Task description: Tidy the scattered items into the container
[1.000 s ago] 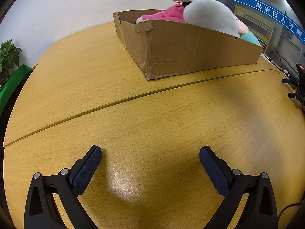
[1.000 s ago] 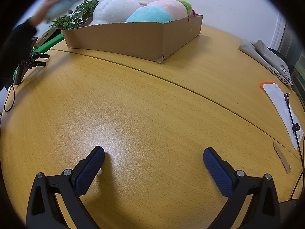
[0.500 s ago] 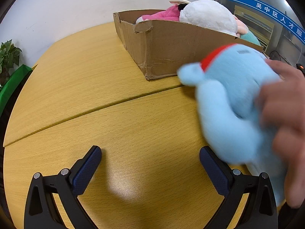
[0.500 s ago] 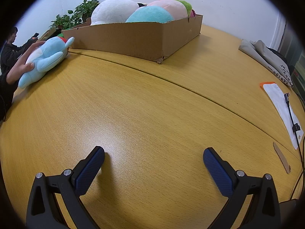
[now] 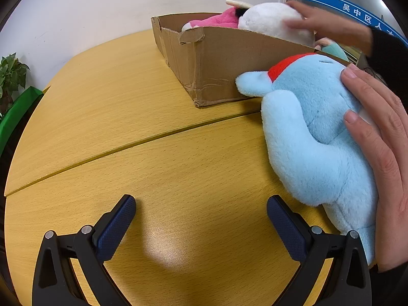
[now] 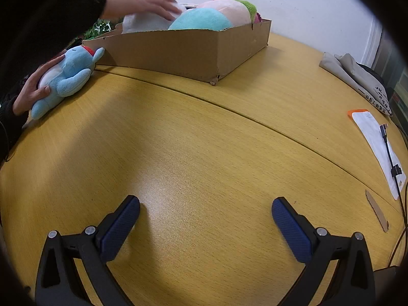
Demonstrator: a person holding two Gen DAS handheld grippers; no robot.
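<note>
A light blue plush toy (image 5: 316,137) with a red patch lies on the wooden table (image 5: 127,117), held down by a person's hand (image 5: 382,153); the right wrist view has the same blue plush toy (image 6: 66,81) at far left. The cardboard box (image 5: 229,63) holds a white plush (image 5: 272,20), a pink one and others. In the right wrist view the cardboard box (image 6: 183,51) shows a teal plush (image 6: 201,20). A second hand (image 5: 323,23) rests on the white plush. My left gripper (image 5: 201,216) is open just left of the blue toy. My right gripper (image 6: 205,216) is open over bare table.
A potted plant (image 5: 10,76) and a green object stand at the left edge. Folded grey cloth (image 6: 357,76), a white pouch with a cable (image 6: 377,148) and a cardboard strip (image 6: 377,211) lie at the right.
A person's hand brought the blue plush down onto the table beside the box and now presses it there. Another hand reached onto the white plush. Neither gripper moved.
</note>
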